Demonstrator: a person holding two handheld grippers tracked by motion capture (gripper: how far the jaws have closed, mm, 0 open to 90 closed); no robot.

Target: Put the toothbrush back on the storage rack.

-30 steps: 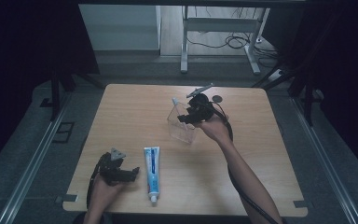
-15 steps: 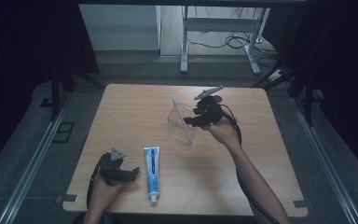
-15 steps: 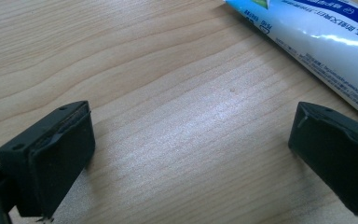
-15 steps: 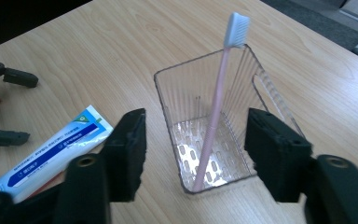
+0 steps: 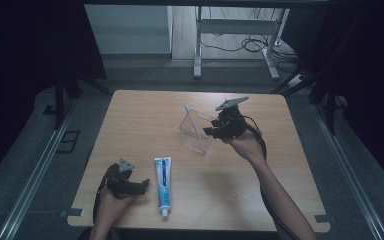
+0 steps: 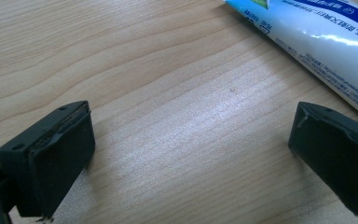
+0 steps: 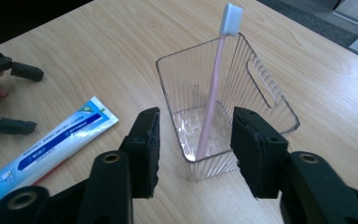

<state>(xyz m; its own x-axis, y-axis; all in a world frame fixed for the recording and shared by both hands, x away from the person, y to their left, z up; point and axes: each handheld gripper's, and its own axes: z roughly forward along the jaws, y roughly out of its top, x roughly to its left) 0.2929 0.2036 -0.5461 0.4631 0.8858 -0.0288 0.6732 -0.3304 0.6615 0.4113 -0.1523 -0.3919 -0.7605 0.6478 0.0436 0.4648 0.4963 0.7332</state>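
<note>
A clear ribbed plastic container (image 5: 196, 135) (image 7: 261, 93) stands mid-table with a pink toothbrush (image 5: 192, 120) (image 7: 212, 102) leaning upright inside it, bristles up. My right gripper (image 5: 211, 132) (image 7: 196, 149) hovers just right of the container and is open. Its jaws have just been closing; the container's near end shows in the gap, and the pads touch nothing. A blue-and-white toothpaste tube (image 5: 163, 185) (image 6: 326, 42) (image 7: 56, 144) lies flat near the front edge. My left gripper (image 5: 142, 186) (image 6: 191, 144) rests on the table beside the tube, open and empty.
The wooden table (image 5: 145, 115) has bare room at the back left and at the front right. Beyond its far edge stand a desk frame (image 5: 200, 45) and cables (image 5: 250, 45) on the floor. Metal rails (image 5: 35, 175) run along both sides.
My right hand has drawn back to the right, away from the container, with its jaws narrower. The toothbrush stays in the container. The left hand has not moved.
</note>
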